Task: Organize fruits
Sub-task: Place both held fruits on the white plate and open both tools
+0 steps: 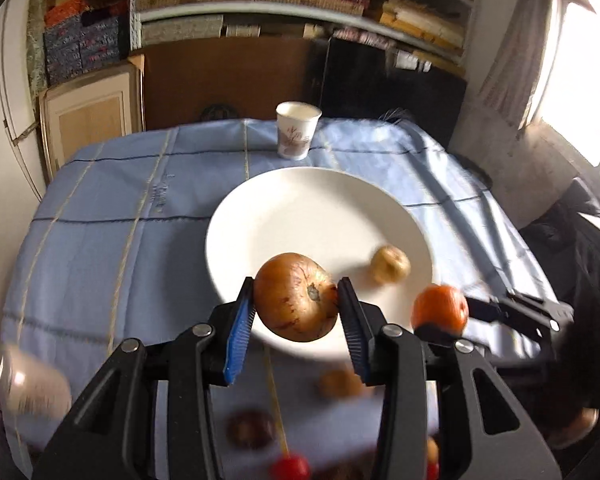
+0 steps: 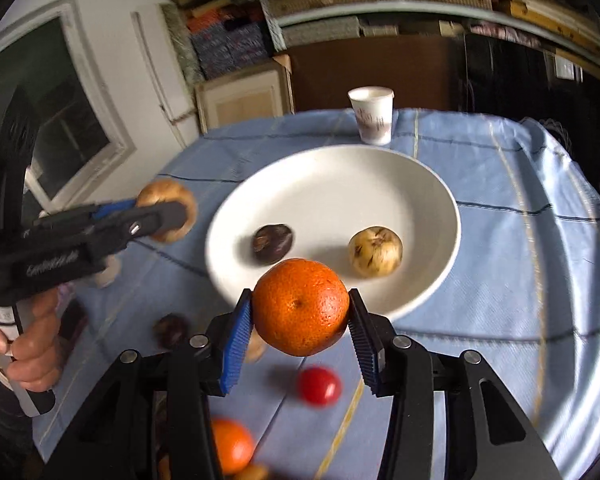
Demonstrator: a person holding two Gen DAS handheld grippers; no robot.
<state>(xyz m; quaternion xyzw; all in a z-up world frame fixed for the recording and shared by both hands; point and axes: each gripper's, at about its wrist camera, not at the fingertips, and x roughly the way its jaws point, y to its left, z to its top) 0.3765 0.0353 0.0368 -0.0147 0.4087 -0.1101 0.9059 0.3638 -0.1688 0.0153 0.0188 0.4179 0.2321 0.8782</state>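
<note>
My left gripper is shut on a brown round fruit and holds it above the near rim of the white plate. My right gripper is shut on an orange held above the plate's near edge. On the plate lie a pale yellow fruit and a dark fruit. The left gripper with its brown fruit shows at the left of the right wrist view. The right gripper's orange shows at the right of the left wrist view.
A paper cup stands behind the plate on the blue tablecloth. Loose fruits lie near me: a red one, an orange, a dark one. A glass jar is at the left. Shelves and boxes stand behind the table.
</note>
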